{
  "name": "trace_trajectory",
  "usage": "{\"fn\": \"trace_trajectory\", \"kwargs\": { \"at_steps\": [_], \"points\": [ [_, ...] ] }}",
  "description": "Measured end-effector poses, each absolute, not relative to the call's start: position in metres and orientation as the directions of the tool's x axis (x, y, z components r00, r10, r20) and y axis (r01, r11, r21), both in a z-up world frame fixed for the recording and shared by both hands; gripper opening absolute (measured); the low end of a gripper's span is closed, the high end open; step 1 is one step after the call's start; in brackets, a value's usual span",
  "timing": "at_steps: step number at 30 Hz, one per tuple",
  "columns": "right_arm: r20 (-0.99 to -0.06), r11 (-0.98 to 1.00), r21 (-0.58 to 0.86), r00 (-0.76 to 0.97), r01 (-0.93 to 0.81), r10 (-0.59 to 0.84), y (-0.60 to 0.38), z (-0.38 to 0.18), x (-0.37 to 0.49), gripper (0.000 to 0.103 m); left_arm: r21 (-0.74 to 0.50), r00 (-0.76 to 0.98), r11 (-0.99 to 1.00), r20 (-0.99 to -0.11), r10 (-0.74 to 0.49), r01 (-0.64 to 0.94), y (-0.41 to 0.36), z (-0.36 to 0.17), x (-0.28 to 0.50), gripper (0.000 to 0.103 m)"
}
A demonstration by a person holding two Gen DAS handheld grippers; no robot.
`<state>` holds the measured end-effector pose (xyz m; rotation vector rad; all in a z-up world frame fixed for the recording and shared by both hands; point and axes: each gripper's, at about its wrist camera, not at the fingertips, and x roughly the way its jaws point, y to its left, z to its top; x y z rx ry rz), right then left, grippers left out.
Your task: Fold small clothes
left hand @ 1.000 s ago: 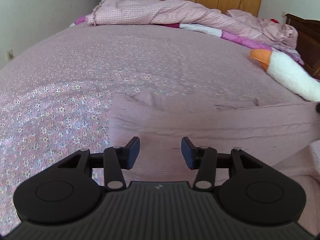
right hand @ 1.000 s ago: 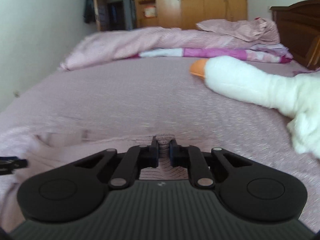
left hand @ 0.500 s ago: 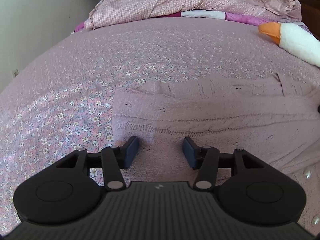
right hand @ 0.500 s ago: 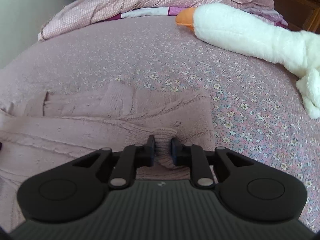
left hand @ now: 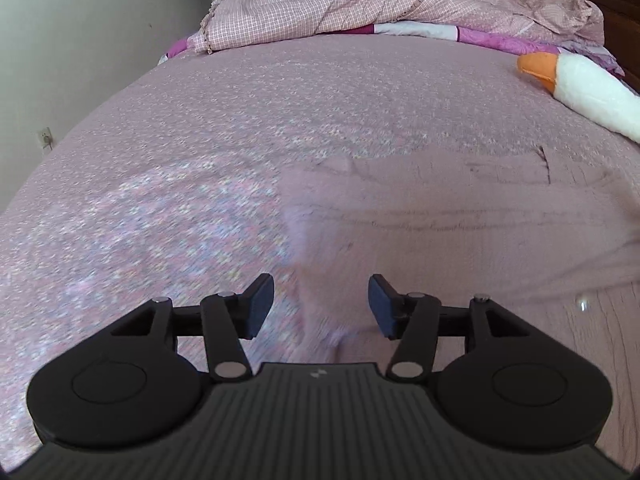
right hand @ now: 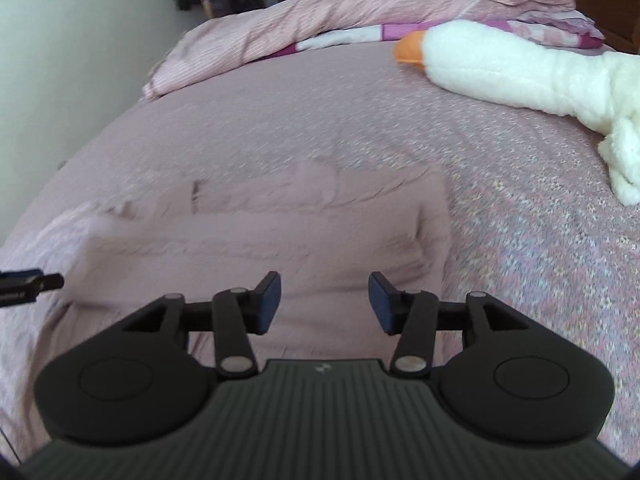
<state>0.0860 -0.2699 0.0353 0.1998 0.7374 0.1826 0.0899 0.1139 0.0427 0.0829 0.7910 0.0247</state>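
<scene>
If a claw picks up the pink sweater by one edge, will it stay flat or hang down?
The sweater would probably hang limp: it is soft knit, already creased into folds. It likely drags rather than slides on the bedsheet. It looks light, so one open claw could lift it.

One garment, one plush toy, two grippers, on one bed.

A single pink knitted garment (left hand: 460, 216) lies on the floral bedspread (left hand: 160, 208). One white plush goose (right hand: 520, 76) rests beyond it, and one rumpled checked quilt (left hand: 320, 12) at the far end. Two grippers, left gripper (left hand: 321, 306) and right gripper (right hand: 324, 304), each have two fingers spread apart.
</scene>
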Motion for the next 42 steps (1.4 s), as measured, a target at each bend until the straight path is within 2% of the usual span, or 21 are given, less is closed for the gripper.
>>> {"fn": "trace_trajectory", "kwargs": {
  "at_steps": [10, 15, 21, 33, 38, 42],
  "points": [
    [-0.681, 0.958, 0.249, 0.677, -0.145, 0.279, -0.271, 0.035, 0.008, 0.051, 0.039, 0.667, 0.999, -0.745, 0.021, 0.012, 0.139, 0.045, 0.014, 0.061],
    [-0.708, 0.976, 0.155, 0.671, -0.154, 0.219, -0.273, 0.026, -0.030, 0.051, 0.069, 0.650, 0.998, -0.758, 0.052, 0.001, 0.138, 0.032, -0.016, 0.061],
    [-0.705, 0.988, 0.108, 0.693, -0.107, 0.152, -0.284, 0.014, -0.057, 0.051, 0.117, 0.626, 0.993, -0.772, 0.107, -0.024, 0.132, 0.021, -0.042, 0.061],
    [-0.726, 0.992, 0.113, 0.676, -0.057, 0.121, -0.300, -0.001, -0.089, 0.051, -0.045, 0.516, 0.999, -0.855, -0.054, 0.030, 0.128, 0.007, -0.065, 0.061],
    [-0.755, 0.986, 0.153, 0.635, -0.069, 0.162, -0.306, -0.013, -0.095, 0.051, -0.091, 0.480, 0.996, -0.873, -0.089, 0.019, 0.131, -0.003, -0.070, 0.061],
    [-0.767, 0.977, 0.181, 0.605, -0.117, 0.214, -0.306, -0.018, -0.097, 0.054, -0.148, 0.448, 0.989, -0.884, -0.133, 0.003, 0.135, -0.009, -0.070, 0.065]
  ]
}}
